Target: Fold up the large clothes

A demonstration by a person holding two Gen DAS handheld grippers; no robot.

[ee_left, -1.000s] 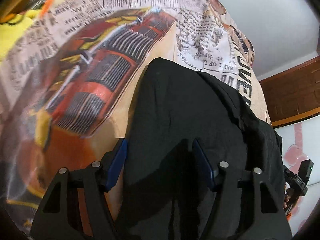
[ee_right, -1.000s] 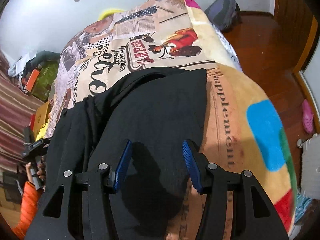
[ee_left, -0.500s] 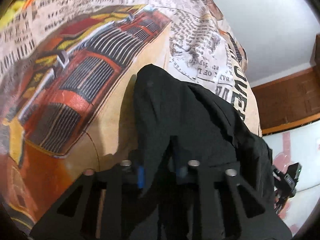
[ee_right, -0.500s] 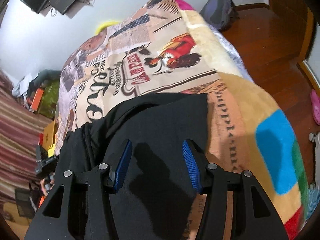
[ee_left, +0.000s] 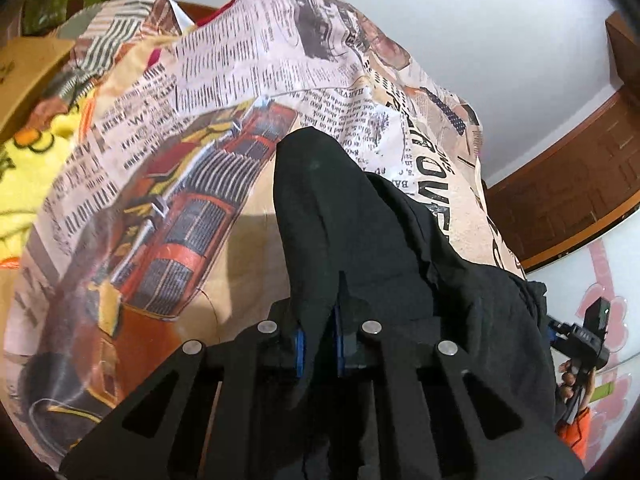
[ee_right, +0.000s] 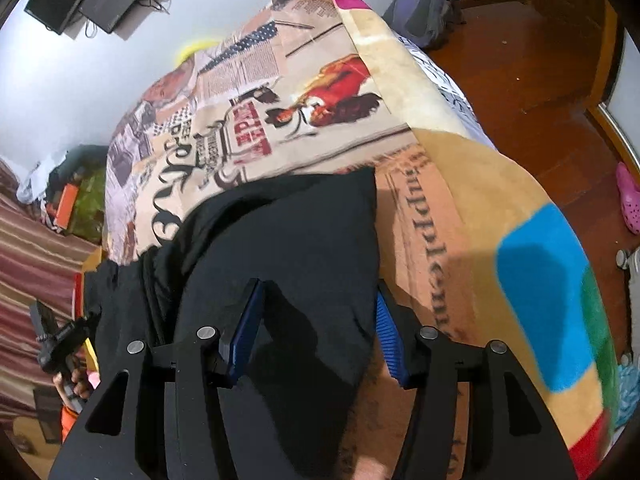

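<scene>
Closed now where a second ago it stood spread, the left gripper (ee_left: pixel 318 346) pinches a raised fold of the black garment (ee_left: pixel 360 232) between its blue fingers (ee_left: pixel 298 346), while the right gripper (ee_right: pixel 316 330) has drawn slightly back, its fingers (ee_right: pixel 246 328) spread wide and holding nothing, one over the cloth and the other just past its right edge. The garment lies across the printed blanket (ee_left: pixel 168 184) on the bed, one narrow end reaching toward the far wall in the left view, its squared corner flat in the right view (ee_right: pixel 304 248), the middle bunched between the two tools. Judged from this, the step in hand is taking both near corners before lifting; it would go best if the right gripper settled onto the hem at the same depth as the left and closed fully before either rises, so the cloth comes up level and the bunched middle can be shaken flat rather than folded in. A one-sided lift would likely drag the fabric askew. Legible print on the blanket includes "upplem" running down the tan panel (ee_right: pixel 416 216), part of a longer word, and large black letters reading roughly "OVE" (ee_left: pixel 434 184); the columns of small newsprint and the red stamp-like label are too blurred to read.
</scene>
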